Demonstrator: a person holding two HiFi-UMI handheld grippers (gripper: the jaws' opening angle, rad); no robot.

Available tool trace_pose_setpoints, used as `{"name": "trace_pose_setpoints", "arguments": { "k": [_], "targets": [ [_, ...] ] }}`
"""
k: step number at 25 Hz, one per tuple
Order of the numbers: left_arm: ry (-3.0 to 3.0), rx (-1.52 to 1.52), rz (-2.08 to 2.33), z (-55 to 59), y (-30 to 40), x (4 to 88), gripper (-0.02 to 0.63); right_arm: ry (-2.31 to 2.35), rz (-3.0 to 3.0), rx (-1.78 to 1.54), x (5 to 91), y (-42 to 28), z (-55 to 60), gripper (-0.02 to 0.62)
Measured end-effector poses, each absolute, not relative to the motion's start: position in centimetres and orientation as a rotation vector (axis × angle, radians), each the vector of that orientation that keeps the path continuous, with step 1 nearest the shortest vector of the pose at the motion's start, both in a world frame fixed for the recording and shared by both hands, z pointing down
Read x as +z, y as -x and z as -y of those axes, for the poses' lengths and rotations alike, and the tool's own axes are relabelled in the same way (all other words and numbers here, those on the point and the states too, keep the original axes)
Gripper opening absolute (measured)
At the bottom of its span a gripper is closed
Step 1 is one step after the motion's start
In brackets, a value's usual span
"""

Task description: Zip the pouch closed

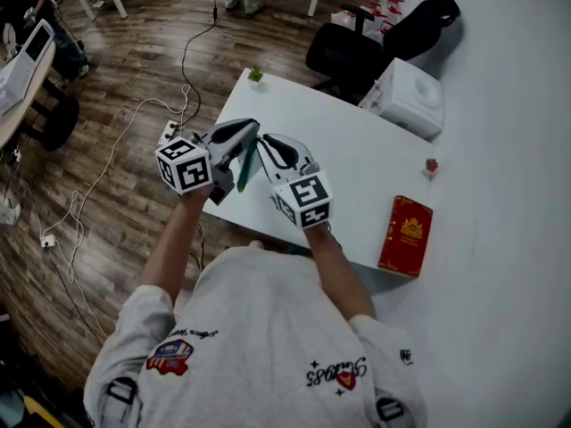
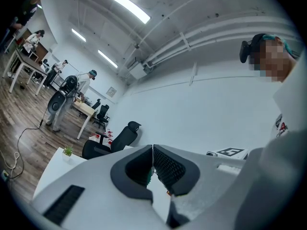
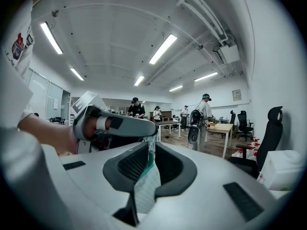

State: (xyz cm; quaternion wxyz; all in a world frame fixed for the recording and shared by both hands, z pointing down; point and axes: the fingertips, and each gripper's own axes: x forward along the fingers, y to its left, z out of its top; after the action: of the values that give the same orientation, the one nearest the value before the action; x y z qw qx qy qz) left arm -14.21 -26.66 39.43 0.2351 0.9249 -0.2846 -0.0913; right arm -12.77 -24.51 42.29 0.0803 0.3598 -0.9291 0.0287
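Head view: pouch (image 1: 243,169) up in air between both claws, over near edge of tabletop (image 1: 357,176). Left claw (image 2: 152,169) clenched on thin green pouch edge, right claw (image 3: 152,159) gripping mesh fabric. Risk: thin pinch slipping off under pull; slack fabric bunching, jamming slider. Red booklet (image 1: 406,235) emblem, shirt print (image 1: 335,374): not legible.

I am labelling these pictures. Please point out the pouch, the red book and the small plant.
pouch (image 3: 146,188), right gripper view, on its pale mesh side.
red book (image 1: 406,235), head view, on the middle of its cover.
small plant (image 1: 256,75), head view, on its green leaves.
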Motion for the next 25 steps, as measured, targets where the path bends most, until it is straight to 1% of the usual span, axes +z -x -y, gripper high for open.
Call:
{"name": "trace_pose_setpoints", "arguments": {
  "k": [16,25],
  "targets": [
    [-2.530,-0.238,0.750,26.70,13.95,40.01,0.009,-1.079,2.800,0.111,42.45,12.85,25.12,0.056],
    [-2.547,-0.224,0.752,27.03,13.66,39.78,0.009,-1.076,2.788,0.105,42.96,13.06,25.24,0.040]
  ]
}}
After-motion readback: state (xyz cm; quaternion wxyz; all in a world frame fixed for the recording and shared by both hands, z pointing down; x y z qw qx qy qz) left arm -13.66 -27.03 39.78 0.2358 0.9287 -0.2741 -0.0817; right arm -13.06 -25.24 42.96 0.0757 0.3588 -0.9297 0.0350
